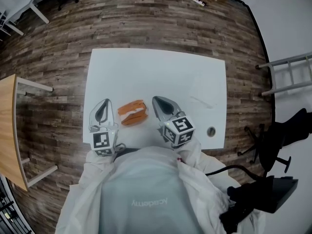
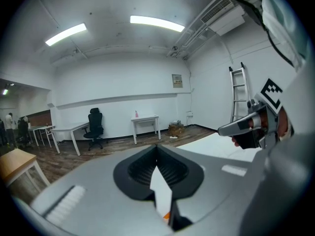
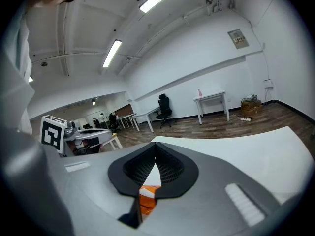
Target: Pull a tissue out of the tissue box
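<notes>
The orange tissue box (image 1: 132, 112) lies on the white table (image 1: 156, 72) near its front edge, with a white strip across its top. My left gripper (image 1: 106, 102) hovers just left of the box with its jaws together and nothing between them. On the box's right side is my right gripper (image 1: 156, 100), also shut and empty. In the right gripper view the box (image 3: 147, 198) shows below the closed tips (image 3: 156, 145). A sliver of orange (image 2: 168, 215) shows under the left gripper's (image 2: 157, 146) tips. Neither gripper touches the box.
A round cable hole (image 1: 211, 131) sits in the table's front right corner. A wooden table (image 1: 7, 126) stands to the left, a ladder (image 1: 292, 74) and a black office chair (image 1: 278, 135) to the right. The floor is wood plank.
</notes>
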### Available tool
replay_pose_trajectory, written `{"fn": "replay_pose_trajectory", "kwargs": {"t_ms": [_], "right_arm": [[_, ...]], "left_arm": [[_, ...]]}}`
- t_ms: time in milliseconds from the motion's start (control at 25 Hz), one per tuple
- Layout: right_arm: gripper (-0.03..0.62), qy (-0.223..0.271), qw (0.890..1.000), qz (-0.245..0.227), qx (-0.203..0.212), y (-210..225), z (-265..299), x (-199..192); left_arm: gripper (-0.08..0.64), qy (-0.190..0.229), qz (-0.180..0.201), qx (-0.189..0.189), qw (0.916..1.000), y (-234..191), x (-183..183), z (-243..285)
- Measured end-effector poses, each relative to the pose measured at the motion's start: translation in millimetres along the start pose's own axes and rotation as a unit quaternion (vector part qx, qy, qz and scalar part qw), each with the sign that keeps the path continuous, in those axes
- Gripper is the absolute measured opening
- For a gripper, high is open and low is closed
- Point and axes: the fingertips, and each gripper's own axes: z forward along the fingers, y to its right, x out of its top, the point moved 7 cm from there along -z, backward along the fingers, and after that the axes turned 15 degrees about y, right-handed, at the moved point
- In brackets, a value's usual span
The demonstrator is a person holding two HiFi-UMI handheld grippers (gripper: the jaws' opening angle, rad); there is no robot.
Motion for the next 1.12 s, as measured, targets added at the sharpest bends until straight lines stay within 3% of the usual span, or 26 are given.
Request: {"fn": "replay_pose_trajectory", "kwargs": {"t_ms": [360, 640, 840, 1120], "right_arm": [[0.003, -0.032, 0.999, -0.014, 0.023, -5.8, 6.1, -5.2], [0.068, -0.058, 0.997, -0.02, 0.044, -8.6, 5.9, -10.6], [0.229, -0.09, 0.99, -0.006, 0.112, -16.3, 12.9, -17.9], [0.404, -0.161, 0.962, -0.063, 0.212, -35.3, 22.2, -31.3]], "left_arm": [[0.0, -0.003, -0.018, 0.006, 0.9998, 0.2, -8.0, -2.9], [0.0, -0.004, -0.023, 0.007, 0.9997, 0.5, -11.0, -3.5], [0.0, -0.003, -0.024, 0.008, 0.9997, 0.4, -11.4, -2.5], [0.0, -0.004, -0.024, 0.018, 0.9995, -4.0, -11.8, -5.7]]}}
